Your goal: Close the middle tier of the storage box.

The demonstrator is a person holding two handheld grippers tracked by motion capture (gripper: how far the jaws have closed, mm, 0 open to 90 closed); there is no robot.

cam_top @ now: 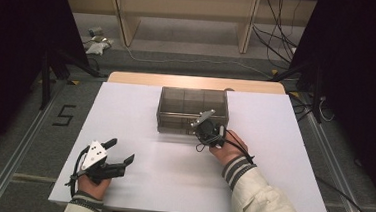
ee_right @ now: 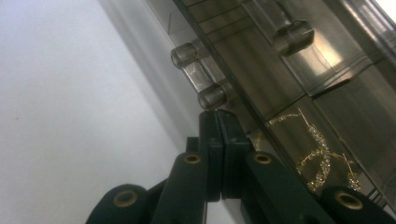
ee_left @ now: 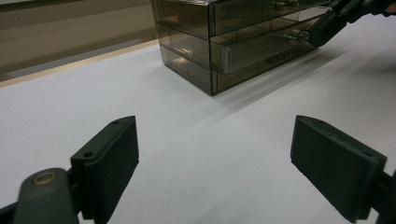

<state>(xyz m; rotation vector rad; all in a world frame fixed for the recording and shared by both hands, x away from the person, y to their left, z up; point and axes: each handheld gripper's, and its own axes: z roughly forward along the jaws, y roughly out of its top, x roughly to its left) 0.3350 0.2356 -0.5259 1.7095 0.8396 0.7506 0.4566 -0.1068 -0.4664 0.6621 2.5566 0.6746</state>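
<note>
drawers are the business at hand: a smoky clear drawer cabinet (cam_top: 192,111) sits near the middle of the white table (cam_top: 120,181), a little toward twelve o'clock, with its long axis running from nine to three and its drawer fronts facing six o'clock, toward us.

our right gripper (cam_top: 213,136) is at the cabinet's front, near its right end, with its tongs pressed flat together and nothing between them. in the right gripper view the joined tips (ee_right: 217,122) sit just under a small clear handle (ee_right: 201,74) on a drawer front, touching it or nearly so; we cannot tell which. we judge the tongs are kept together to make one narrow tip that can hook or nudge that small handle, rather than to pinch it. behind the front, at about four o'clock from the tips, a gold chain (ee_right: 317,151) lies in a compartment.

our left gripper (cam_top: 120,154) waits near the table's six o'clock edge, well apart from the cabinet, at about seven o'clock from it. its tongs stand wide apart, holding nothing, pointing toward the cabinet at about two o'clock. we take it that this hand is parked clear of the work, ready to steady the cabinet if it slides.
</note>
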